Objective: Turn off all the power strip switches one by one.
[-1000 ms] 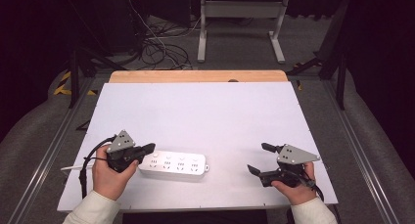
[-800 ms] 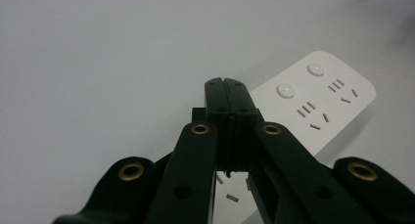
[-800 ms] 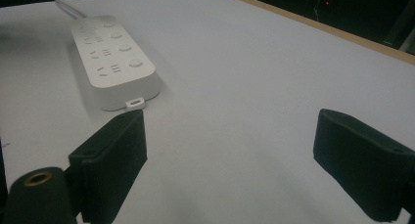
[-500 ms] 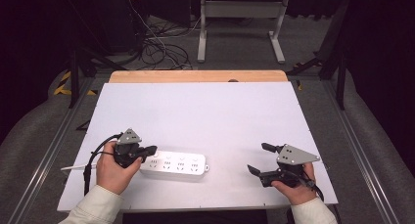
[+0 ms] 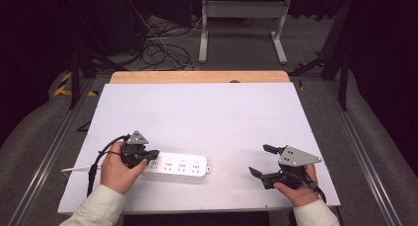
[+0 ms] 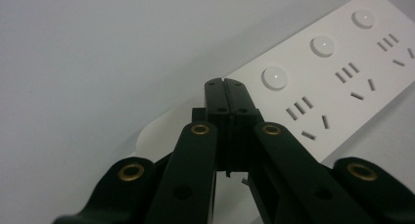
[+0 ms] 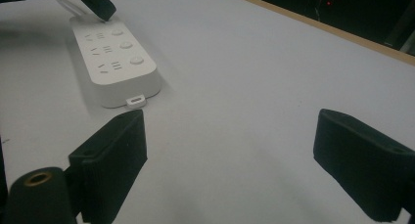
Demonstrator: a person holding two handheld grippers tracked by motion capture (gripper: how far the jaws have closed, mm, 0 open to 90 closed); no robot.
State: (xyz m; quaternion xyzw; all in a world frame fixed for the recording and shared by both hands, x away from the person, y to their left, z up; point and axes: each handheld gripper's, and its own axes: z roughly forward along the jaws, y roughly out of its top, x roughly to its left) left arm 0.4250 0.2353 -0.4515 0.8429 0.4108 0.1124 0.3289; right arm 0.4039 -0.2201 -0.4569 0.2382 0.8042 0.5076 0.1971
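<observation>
Big white worktop (image 5: pixel 207 112) laid out ahead of both hands. On it, the white power strip (image 5: pixel 177 165) lies flat, its near end right under the left hand-held gripper (image 5: pixel 154 154), well off to the side of the right one. Left hand-held gripper is clenched, jaws pressed together with nothing between them, tips poised over the strip's end beside the first round button (image 6: pixel 275 78). Right hand-held gripper (image 5: pixel 261 160) rests low on the worktop, released, jaws wide apart and pointing toward the strip.
</observation>
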